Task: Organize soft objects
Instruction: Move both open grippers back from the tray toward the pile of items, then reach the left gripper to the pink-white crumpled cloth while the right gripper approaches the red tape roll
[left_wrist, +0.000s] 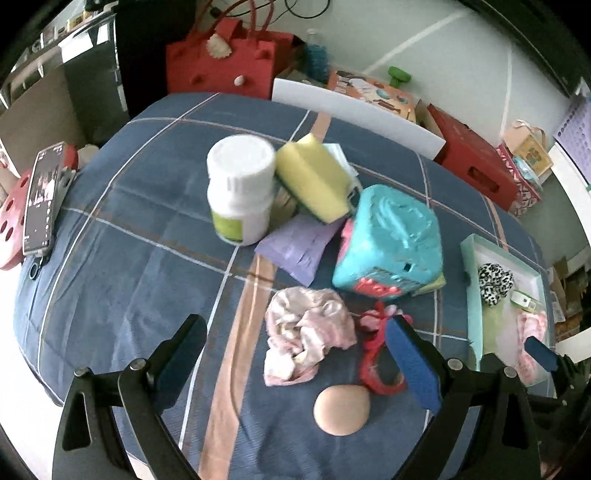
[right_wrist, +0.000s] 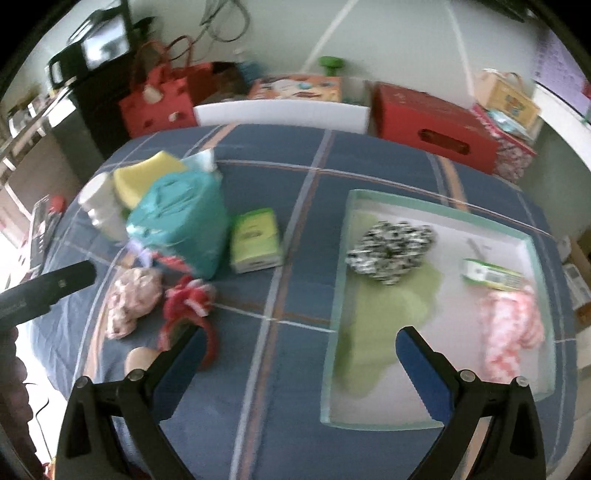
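Your tray (right_wrist: 532, 243) sits at the right of the plaid bedcover (left_wrist: 140, 221) and already holds a green cloth (right_wrist: 388, 317), a spotted scrunchie (right_wrist: 391, 251) and a pink-white cloth (right_wrist: 513, 332). The soft things not yet sorted lie to its left, near the teal cube (left_wrist: 391, 240).

The step in hand looks like a pick by your left gripper (left_wrist: 295, 354), whose fingers stand wide apart and empty, straddling the pink cloth (left_wrist: 306, 339). Bring them down on either side of the crumpled mound and close on its thickest fold, near the centre, so it lifts as one bundle without trailing. Keep clear of the red headband (left_wrist: 376, 350) touching the cloth's right side, or you may drag both.

The pink cloth is a loose heap. Its long axis runs roughly from the cube toward you, its narrower tail nearest you, so a grip across the width should suit it.

The beige puff (left_wrist: 341, 410) lies just in front of the cloth, round, with no axis to mind.

Your right gripper (right_wrist: 303, 354) hovers spread and empty, over the tray's left edge.
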